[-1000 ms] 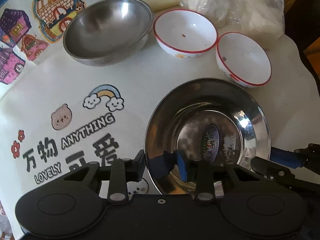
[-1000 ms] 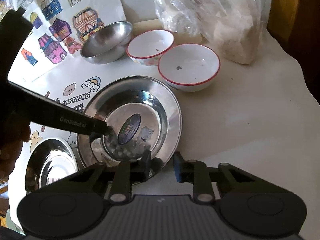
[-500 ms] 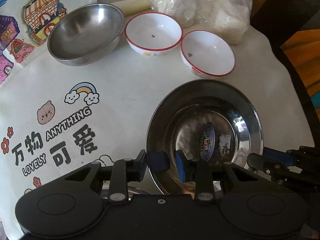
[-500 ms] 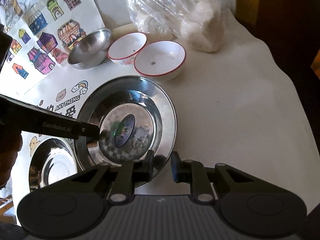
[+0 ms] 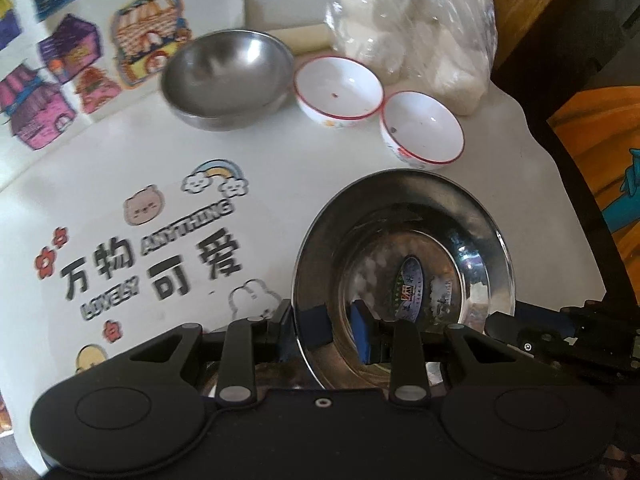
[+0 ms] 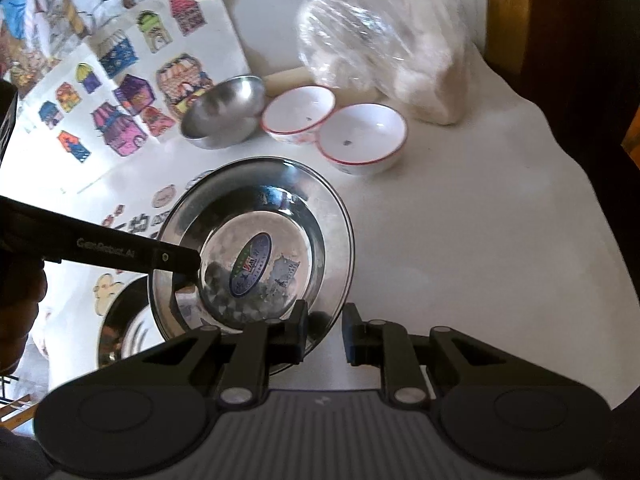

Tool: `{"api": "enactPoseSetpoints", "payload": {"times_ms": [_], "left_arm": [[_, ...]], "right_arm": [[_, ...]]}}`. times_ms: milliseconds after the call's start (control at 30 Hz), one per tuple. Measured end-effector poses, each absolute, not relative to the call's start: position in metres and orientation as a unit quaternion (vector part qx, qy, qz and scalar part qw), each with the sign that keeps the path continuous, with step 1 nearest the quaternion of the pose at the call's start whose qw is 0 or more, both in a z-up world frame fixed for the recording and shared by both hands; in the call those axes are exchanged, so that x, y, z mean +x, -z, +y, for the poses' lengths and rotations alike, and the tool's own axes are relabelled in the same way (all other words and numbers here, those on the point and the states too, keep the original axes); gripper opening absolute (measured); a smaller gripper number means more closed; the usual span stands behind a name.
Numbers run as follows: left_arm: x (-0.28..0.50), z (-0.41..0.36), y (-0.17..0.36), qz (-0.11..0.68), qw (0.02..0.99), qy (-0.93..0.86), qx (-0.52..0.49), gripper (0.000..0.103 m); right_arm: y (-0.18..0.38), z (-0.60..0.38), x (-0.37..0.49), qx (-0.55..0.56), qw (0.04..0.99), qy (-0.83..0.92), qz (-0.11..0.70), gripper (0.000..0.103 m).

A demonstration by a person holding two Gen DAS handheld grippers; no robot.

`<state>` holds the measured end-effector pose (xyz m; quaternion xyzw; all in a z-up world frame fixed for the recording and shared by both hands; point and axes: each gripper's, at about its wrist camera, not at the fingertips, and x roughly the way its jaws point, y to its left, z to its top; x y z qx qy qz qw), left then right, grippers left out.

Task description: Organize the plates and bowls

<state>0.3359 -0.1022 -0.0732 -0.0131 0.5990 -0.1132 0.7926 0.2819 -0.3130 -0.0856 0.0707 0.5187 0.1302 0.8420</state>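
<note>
The steel plate [image 5: 404,264] is clamped at its rim by the left gripper [image 5: 326,330] at 7 o'clock and the right gripper [image 6: 325,330] at 5 o'clock; it is now raised off the table [image 6: 480,220], uncovering a second plate [image 6: 120,332].

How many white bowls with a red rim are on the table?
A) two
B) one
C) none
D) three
A: two red-rimmed white bowls sit side by side, between the plain steel bowl and the plastic bag.
</note>
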Motion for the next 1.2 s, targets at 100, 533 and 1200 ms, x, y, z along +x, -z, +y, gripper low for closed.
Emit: {"api": "enactPoseSetpoints", "payload": {"times_ms": [100,533,1200], "left_arm": [[0.327,-0.088,0.069,0.597,0.795,0.105,-0.018,0.033],[0.287,-0.026,0.064,0.594,0.8,0.057,-0.062,0.034],[0.253,-0.005,0.096,0.626,0.777,0.054,-0.037,0.037]], "right_arm": [[0.082,-0.302,0.279,0.067,0.841,-0.146,0.516,0.02],[0.07,-0.246,0.268,0.017,0.823,-0.226,0.522,0.02],[0.086,-0.196,0.25,-0.046,0.784,-0.248,0.567,0.021]]}}
